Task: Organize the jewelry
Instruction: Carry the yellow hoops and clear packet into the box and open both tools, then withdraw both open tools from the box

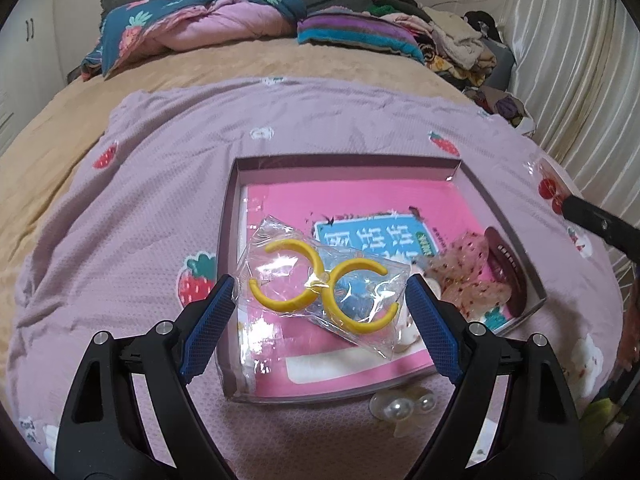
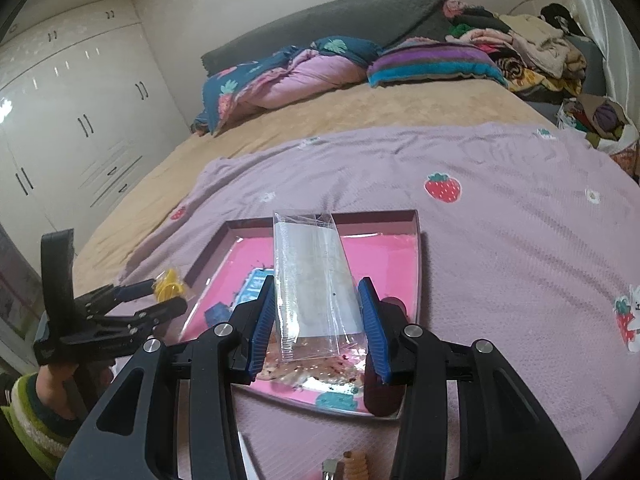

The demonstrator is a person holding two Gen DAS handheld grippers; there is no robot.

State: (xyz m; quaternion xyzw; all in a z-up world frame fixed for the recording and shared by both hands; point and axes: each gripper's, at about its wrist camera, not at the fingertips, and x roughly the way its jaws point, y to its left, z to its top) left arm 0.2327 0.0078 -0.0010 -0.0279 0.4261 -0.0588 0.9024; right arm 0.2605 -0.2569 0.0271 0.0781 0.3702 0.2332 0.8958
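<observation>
My left gripper [image 1: 320, 300] is shut on a clear bag holding yellow hoop earrings [image 1: 320, 292], held over the near left part of the shallow box [image 1: 344, 160] with a pink liner. It also shows in the right wrist view [image 2: 166, 294], with the yellow earrings [image 2: 170, 284] between its fingers. My right gripper [image 2: 318, 320] is shut on a clear plastic packet [image 2: 312, 280] that stands upright over the box [image 2: 376, 216]. A spotted sheer bow [image 1: 468, 264] and a dark red hair clip [image 1: 504, 268] lie in the box's right side.
The box sits on a lilac strawberry blanket [image 1: 160, 200] over a tan bed. Pearl beads in a clear bag [image 1: 404, 408] lie just in front of the box. Folded quilts [image 1: 192, 28] and a clothes pile [image 1: 452, 40] lie at the bed's far end. Wardrobes [image 2: 72, 120] stand left.
</observation>
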